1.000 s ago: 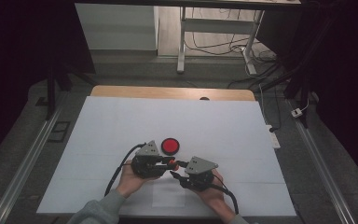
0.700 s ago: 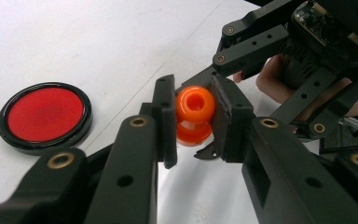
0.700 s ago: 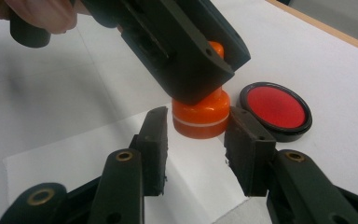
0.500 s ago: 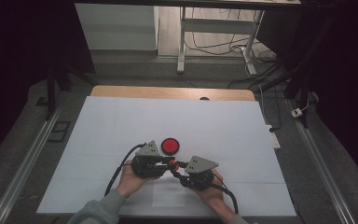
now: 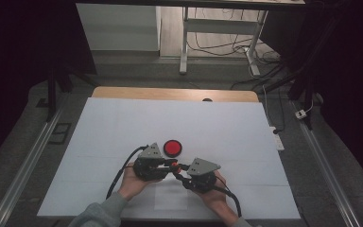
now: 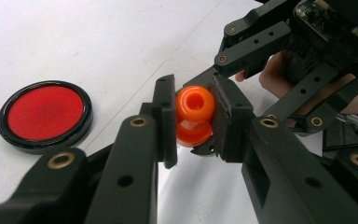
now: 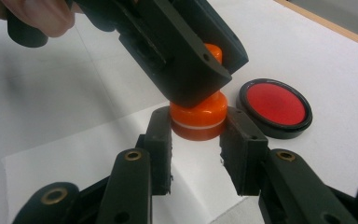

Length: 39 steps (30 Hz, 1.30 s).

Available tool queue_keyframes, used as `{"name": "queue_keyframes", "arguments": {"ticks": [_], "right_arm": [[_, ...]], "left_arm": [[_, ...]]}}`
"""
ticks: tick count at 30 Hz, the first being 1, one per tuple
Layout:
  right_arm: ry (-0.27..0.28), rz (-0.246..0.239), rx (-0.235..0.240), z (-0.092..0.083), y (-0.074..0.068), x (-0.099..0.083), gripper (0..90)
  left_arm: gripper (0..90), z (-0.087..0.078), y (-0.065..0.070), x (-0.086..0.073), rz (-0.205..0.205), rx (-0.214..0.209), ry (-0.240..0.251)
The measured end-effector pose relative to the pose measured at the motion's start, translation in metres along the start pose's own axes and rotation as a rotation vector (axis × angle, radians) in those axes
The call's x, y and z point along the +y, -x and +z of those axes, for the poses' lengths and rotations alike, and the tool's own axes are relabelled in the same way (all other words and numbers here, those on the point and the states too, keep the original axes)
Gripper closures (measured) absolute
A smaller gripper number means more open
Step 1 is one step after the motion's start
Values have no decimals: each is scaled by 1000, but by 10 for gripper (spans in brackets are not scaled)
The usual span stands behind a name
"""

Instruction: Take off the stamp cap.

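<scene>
Left gripper point(image 6: 193, 119) is pinching the orange stamp's knob point(image 6: 195, 103), right gripper point(image 7: 196, 140) is clamping its base point(image 7: 198, 122); pulling straight apart seems wisest.

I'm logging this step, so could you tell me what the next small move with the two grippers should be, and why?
Probably twist or pull the upper part free. The left gripper is shut on the knob of the orange stamp, while the right gripper clamps its base, so the piece is braced from both ends. The red pad lies beside them on the white sheet.

Round disc point(image 5: 173, 148) on the table point(image 5: 246, 142), just behind both grippers, knob point(image 5: 174, 165) between them
</scene>
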State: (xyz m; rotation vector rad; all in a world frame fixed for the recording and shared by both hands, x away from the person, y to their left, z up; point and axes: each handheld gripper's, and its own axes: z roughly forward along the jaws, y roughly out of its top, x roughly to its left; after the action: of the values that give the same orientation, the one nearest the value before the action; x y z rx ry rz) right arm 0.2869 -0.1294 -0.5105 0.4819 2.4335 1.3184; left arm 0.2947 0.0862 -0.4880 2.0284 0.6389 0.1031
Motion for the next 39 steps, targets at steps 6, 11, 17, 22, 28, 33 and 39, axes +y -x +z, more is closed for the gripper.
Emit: {"name": "queue_keyframes", "arguments": {"ticks": [6,11,17,22,28,33,39], "right_arm": [[-3,-7,-3,0,0,0,640],[4,-5,-2,-1,0,0,641],[4,-3,-8,-1,0,0,641],[3,-4,-6,-1,0,0,641],[16,3,-2,-1,0,0,641],[17,13,0,-1,0,-1,642],[19,14,2,-1,0,0,643]], "left_arm": [[726,0,0,0,2,0,3],[726,-1,1,0,5,3,9],[727,-1,1,0,12,7,11],[728,-2,1,0,14,3,11],[729,-2,3,-1,30,16,20],[730,-2,5,-1,42,29,30],[731,-2,6,-1,47,33,33]]}}
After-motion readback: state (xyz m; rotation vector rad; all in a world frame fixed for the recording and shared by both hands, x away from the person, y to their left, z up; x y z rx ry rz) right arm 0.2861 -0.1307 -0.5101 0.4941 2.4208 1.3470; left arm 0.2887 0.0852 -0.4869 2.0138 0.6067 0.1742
